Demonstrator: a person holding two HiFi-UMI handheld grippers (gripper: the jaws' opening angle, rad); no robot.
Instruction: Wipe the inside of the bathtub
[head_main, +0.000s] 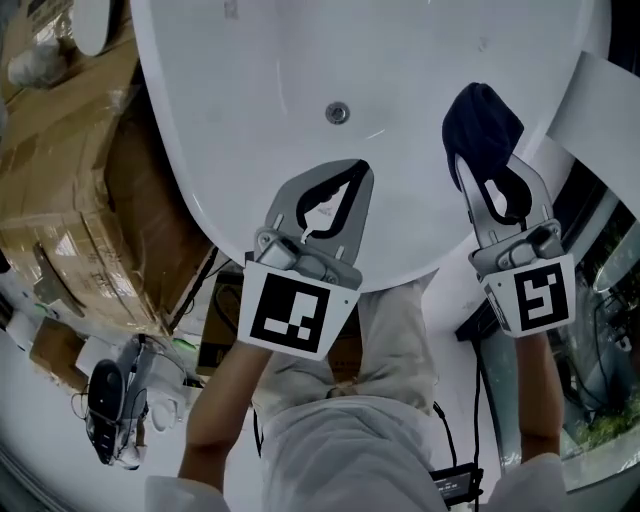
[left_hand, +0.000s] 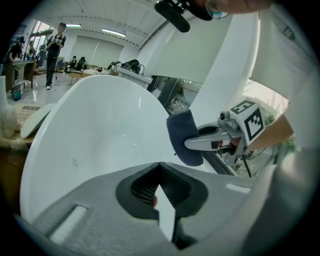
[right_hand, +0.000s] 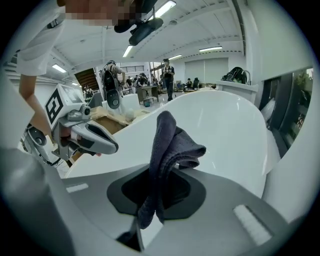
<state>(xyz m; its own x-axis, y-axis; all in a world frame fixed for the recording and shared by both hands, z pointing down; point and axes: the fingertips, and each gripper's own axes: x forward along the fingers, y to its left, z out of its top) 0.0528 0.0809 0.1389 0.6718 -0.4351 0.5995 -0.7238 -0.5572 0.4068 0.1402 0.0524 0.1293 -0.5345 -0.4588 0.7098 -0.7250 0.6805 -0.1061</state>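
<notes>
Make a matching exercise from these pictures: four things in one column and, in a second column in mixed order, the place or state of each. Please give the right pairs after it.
Column one
1. left gripper
2. right gripper
3. drain
4. cardboard box

Column two
A. shut on a dark cloth
B. set in the white floor of the bathtub
C. shut, with nothing between its jaws
D. outside the bathtub, at the left of the head view

Right pairs: 1-C, 2-A, 3-B, 4-D
</notes>
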